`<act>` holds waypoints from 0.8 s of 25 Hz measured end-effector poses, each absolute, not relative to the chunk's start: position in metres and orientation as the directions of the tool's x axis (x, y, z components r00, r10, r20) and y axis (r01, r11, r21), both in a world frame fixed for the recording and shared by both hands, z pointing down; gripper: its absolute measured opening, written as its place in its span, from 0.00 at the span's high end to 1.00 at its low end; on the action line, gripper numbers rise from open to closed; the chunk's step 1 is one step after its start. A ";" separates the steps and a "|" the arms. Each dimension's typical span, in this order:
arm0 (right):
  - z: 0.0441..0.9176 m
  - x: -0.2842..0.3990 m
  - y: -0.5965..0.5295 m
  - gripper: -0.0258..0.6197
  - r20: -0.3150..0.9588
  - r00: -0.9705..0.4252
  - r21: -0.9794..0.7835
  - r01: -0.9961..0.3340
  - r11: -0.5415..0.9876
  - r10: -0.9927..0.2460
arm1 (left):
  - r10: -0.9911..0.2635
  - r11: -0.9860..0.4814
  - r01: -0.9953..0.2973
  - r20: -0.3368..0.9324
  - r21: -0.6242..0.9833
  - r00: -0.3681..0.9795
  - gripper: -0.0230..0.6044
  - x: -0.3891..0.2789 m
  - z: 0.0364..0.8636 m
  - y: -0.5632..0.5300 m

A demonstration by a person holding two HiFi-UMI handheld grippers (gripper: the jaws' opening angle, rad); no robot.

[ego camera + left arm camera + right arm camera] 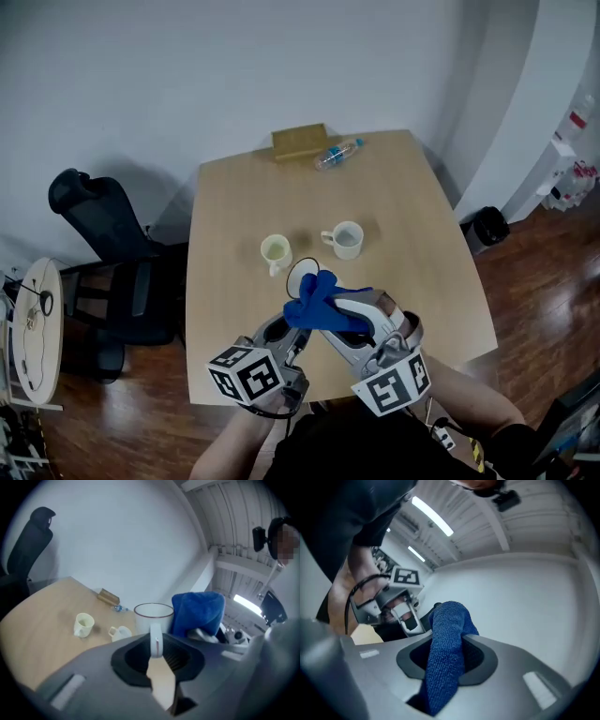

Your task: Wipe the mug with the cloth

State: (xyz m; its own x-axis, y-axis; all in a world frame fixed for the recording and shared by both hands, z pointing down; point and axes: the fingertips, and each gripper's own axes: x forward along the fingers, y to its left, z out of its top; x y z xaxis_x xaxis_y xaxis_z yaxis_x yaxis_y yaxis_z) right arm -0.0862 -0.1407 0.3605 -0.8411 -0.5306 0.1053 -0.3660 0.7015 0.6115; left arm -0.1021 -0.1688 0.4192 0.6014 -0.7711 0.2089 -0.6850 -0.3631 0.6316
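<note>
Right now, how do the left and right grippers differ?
The left gripper is shut on the mug, by its handle; the right gripper is shut on the cloth. The left's load is rigid and upright; the right's is soft, bunched through its jaws. Shared: both gripping, close together above the table.

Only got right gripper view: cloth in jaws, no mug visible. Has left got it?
Observer: Yes. Left gripper is shut on the handle of the mug, which is upright and held above the table.
Operator: Cloth on it?
Observer: Cloth sits right beside the mug's rim. I can't tell if they touch.
Operator: Anything else on the table?
Observer: A cream mug and a white mug stand further out.
</note>
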 end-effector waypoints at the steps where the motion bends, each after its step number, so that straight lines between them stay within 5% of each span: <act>1: 0.363 -0.091 -0.138 0.78 0.098 -0.833 0.670 -0.349 0.655 -0.545 | -0.771 -0.367 -0.675 0.197 0.640 0.605 0.86 -0.100 0.417 -0.168; 4: 0.364 -0.095 -0.133 0.78 0.091 -0.823 0.718 -0.336 0.609 -0.561 | -0.771 -0.382 -0.676 0.187 0.630 0.609 0.86 -0.100 0.411 -0.162; 8: 0.343 -0.086 -0.132 0.78 0.103 -0.867 0.585 -0.343 0.735 -0.487 | -0.732 -0.460 -0.669 0.177 0.584 0.658 0.86 -0.101 0.396 -0.146; 12: 0.310 -0.069 -0.137 0.78 0.015 -0.953 0.131 -0.299 0.945 -0.304 | -0.632 -0.609 -0.577 0.106 0.543 0.767 0.86 -0.103 0.375 -0.123; 16: 0.292 -0.039 -0.147 0.78 -0.190 -0.979 -0.294 -0.010 0.956 -0.069 | -0.449 -0.756 -0.389 0.016 0.526 0.894 0.86 -0.096 0.339 -0.083; 20: 0.280 -0.022 -0.133 0.78 -0.452 -0.883 -0.515 0.372 0.772 0.125 | -0.203 -0.865 -0.122 -0.117 0.487 0.972 0.86 -0.069 0.300 -0.033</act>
State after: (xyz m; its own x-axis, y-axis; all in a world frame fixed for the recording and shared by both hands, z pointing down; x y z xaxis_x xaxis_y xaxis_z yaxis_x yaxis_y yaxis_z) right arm -0.0223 -0.1332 0.2800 -0.8832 0.1247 -0.4521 0.3724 0.7724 -0.5145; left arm -0.0693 -0.0329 0.3000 0.9722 -0.2028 -0.1174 -0.1217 -0.8650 0.4867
